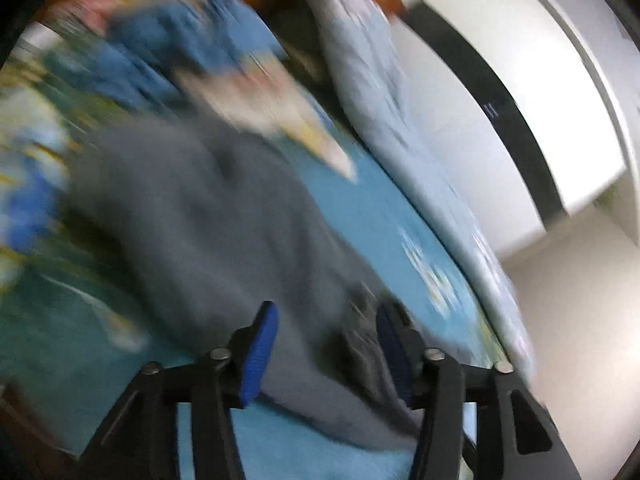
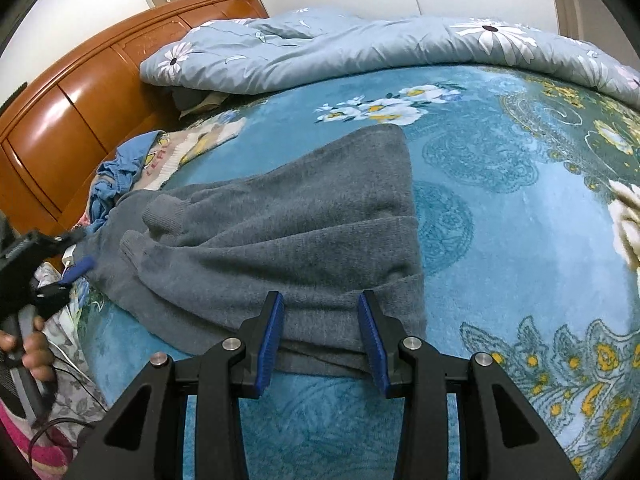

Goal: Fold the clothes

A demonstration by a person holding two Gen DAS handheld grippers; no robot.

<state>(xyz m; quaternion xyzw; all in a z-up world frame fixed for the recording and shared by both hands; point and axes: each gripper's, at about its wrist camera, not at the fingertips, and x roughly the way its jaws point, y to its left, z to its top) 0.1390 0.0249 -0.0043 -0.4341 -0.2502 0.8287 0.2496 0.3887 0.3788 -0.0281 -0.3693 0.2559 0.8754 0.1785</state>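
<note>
Right gripper [image 2: 320, 336] open, blue pads either side of the near hem of the grey knit sweater [image 2: 288, 232], nothing pinched. Closing from here risks catching only the top layer, or the teal floral blanket [image 2: 500, 208] underneath, dragging the fold askew. Just ahead, two cuffs lying bunched across the sweater body, apt to slide out if the hem lifts unevenly.

Left gripper [image 1: 326, 354] also parted, pads astride a blurred fold of the same grey knit; probably clear of the cloth, though smear hides contact. To the left, a loose heap of other clothes [image 2: 132, 164] touching the sweater's edge, easy to snag.

Right of the tool, broad bare blanket for spreading. Farther off, a rumpled daisy-print duvet [image 2: 360, 48] bounding the space; wooden headboard [image 2: 80, 92] far left.
</note>
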